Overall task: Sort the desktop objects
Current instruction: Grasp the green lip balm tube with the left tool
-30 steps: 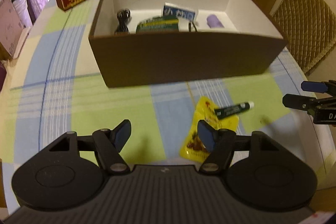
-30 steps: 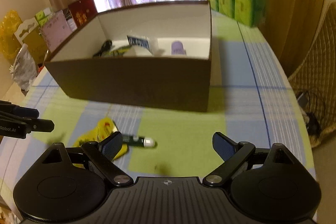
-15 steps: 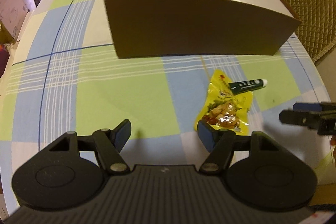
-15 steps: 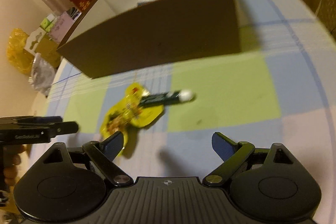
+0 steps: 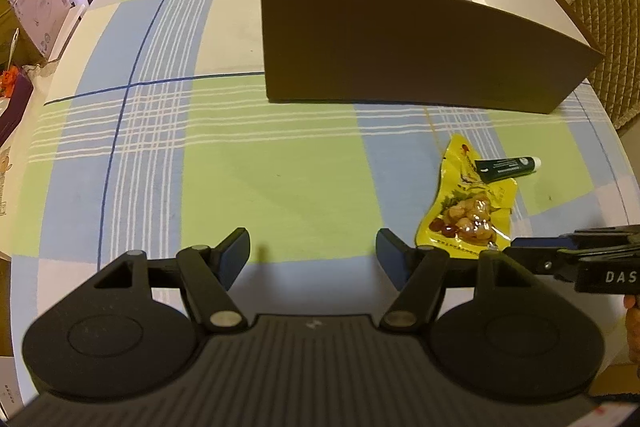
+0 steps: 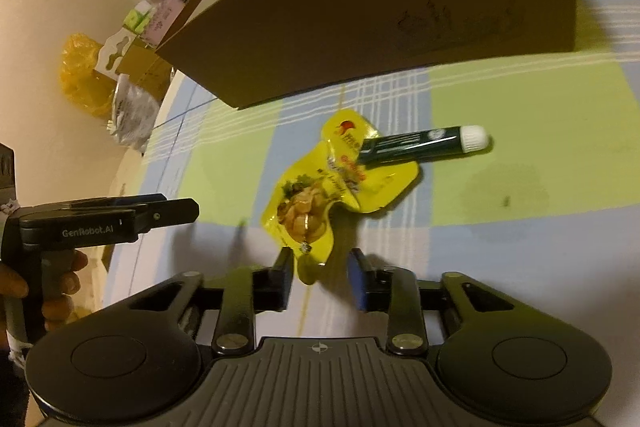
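The brown box (image 6: 360,7) is filling the upper frame. At centre, the yellow snack packet (image 6: 320,195) is being straddled by the right gripper (image 6: 320,277), jaws parted; the green tube (image 6: 420,143) is being risked, dragged along. The left gripper (image 5: 312,253) is being held spread, empty.

Box (image 5: 420,39) contents mostly behind its wall

Brown box (image 5: 408,39) walls off cloth (image 5: 240,179) beyond; near side open.
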{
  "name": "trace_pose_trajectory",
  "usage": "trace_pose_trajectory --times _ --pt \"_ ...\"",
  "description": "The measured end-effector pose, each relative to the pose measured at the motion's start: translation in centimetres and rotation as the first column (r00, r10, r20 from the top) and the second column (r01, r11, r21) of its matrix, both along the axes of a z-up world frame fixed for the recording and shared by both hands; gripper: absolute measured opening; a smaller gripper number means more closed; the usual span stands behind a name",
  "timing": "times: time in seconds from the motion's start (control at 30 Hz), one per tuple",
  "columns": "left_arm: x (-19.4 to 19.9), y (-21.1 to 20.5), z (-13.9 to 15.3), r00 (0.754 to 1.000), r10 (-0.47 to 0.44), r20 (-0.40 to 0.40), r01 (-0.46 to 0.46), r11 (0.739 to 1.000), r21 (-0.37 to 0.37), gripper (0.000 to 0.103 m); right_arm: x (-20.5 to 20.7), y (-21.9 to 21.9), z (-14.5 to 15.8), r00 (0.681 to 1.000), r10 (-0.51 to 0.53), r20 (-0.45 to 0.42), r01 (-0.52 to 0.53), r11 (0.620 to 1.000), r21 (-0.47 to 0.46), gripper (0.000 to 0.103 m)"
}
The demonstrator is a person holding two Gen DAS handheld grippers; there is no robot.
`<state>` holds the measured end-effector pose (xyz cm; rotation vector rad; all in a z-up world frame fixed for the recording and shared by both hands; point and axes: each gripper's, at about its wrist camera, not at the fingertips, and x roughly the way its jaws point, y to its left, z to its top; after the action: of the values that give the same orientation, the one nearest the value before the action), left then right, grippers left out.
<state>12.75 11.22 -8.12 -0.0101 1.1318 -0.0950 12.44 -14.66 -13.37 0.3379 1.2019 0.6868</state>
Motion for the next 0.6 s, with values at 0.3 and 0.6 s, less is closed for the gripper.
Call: trace_pose_trajectory --times 0.3,0.6 --pt "0.2 0.0 -0.4 1.0 -0.017 -0.009 0.017 1.0 -0.006 0.065 0.1 -2.2 -0.5 0.995 -0.005 -0.098 0.012 0.998 0.068 0.005" --pt "0.5 -1.9 -0.7 0.996 -0.09 -0.008 0.09 0.995 -0.033 0.065 -1.9 -9.0 0.9 0.99 -0.007 -0.143 0.007 1.0 -0.001 0.005"
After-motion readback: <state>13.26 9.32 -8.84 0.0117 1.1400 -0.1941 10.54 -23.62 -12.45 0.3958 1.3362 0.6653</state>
